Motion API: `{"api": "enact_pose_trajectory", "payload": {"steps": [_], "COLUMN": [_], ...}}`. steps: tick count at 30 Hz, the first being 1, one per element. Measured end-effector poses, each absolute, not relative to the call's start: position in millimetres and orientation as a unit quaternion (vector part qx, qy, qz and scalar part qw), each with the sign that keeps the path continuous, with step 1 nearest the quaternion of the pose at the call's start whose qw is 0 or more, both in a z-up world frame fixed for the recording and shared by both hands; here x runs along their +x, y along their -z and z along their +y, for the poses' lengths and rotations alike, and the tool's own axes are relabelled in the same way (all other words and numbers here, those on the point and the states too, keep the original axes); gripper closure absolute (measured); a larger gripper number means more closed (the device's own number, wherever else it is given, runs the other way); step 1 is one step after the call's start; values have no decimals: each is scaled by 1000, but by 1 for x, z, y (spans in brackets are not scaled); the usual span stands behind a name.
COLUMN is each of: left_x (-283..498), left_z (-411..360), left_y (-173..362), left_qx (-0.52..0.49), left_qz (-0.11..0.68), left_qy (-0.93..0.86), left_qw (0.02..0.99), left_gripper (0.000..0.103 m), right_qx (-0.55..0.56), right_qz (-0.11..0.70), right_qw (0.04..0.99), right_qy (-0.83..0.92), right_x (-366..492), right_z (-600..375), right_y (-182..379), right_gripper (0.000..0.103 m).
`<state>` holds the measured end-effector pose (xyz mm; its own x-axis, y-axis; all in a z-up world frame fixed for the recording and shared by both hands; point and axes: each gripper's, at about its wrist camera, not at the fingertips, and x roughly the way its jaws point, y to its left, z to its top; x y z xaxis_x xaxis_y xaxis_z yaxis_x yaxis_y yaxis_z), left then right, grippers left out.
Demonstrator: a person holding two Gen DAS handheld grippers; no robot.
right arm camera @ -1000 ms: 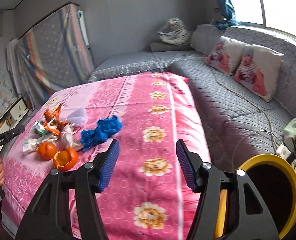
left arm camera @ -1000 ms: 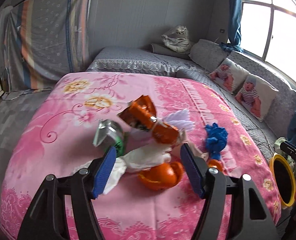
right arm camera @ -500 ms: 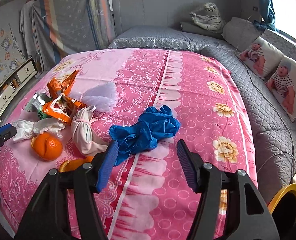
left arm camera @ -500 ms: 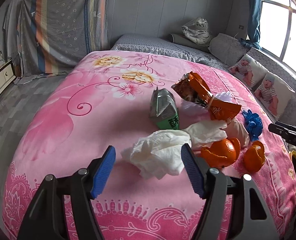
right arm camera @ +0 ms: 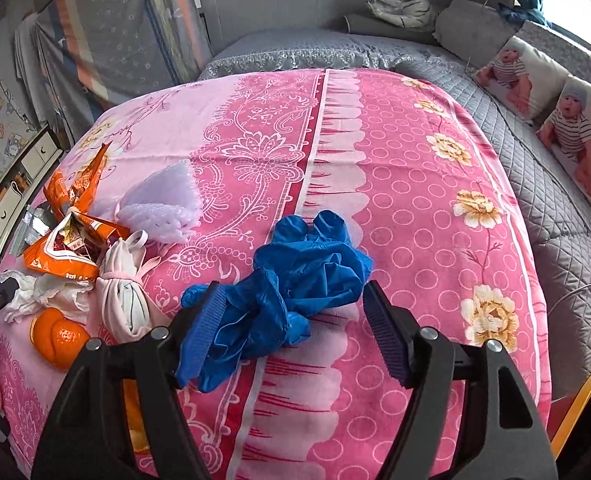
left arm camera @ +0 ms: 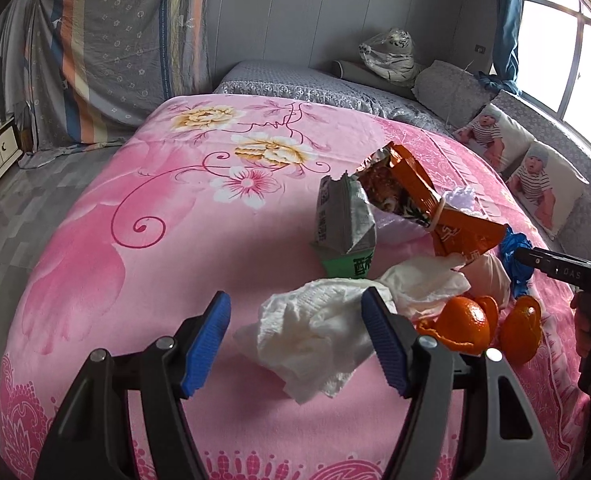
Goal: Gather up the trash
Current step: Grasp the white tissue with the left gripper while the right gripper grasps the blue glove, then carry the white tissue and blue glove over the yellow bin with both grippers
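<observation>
With jaws spread wide and empty, the left gripper (left arm camera: 295,340) frames the crumpled tissue (left arm camera: 315,340) at lower centre and the right gripper (right arm camera: 291,332) the blue gloves (right arm camera: 287,280) mid-frame, yet either limp wad could slip a shallow pinch

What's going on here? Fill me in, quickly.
A person is clearing trash off a pink flowered blanket with two handheld grippers. The left gripper is open around a crumpled white tissue; the right gripper is open around crumpled blue plastic gloves. Nothing is gripped yet.
</observation>
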<state>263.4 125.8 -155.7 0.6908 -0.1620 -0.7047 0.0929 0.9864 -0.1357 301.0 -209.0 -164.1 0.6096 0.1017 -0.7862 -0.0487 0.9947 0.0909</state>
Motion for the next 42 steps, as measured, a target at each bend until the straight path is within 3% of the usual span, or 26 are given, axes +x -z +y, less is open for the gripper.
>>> {"api": "enact_pose_trajectory", "payload": {"steps": [5, 8, 11, 16, 18, 21, 42], "left_x": [269, 270, 270, 267, 265, 260, 196], "left_z": [116, 109, 108, 110, 109, 108, 128], "left_y": [157, 158, 158, 158, 158, 154, 91], "left_qx": [-44, -29, -35, -44, -44, -43, -80], "left_qz": [390, 389, 390, 389, 390, 384, 303], "left_qy": [85, 89, 88, 88, 91, 88, 78], "left_qw": [916, 916, 916, 916, 915, 918, 947], "left_gripper": [44, 52, 54, 73, 84, 92, 94], "right_qx": [43, 45, 45, 44, 39, 39, 47], "right_qz": [453, 454, 455, 451, 447, 433, 354], "right_qw": [889, 888, 887, 889, 891, 898, 929], "right_qy": [-52, -56, -60, -67, -68, -63, -97], "right_x": [308, 309, 310, 309, 309, 305, 234], "right_z": [-209, -208, -207, -205, -203, -203, -207], "right_y": [173, 175, 177, 176, 175, 170, 96], "right_gripper": [39, 47, 53, 68, 72, 75, 77]}}
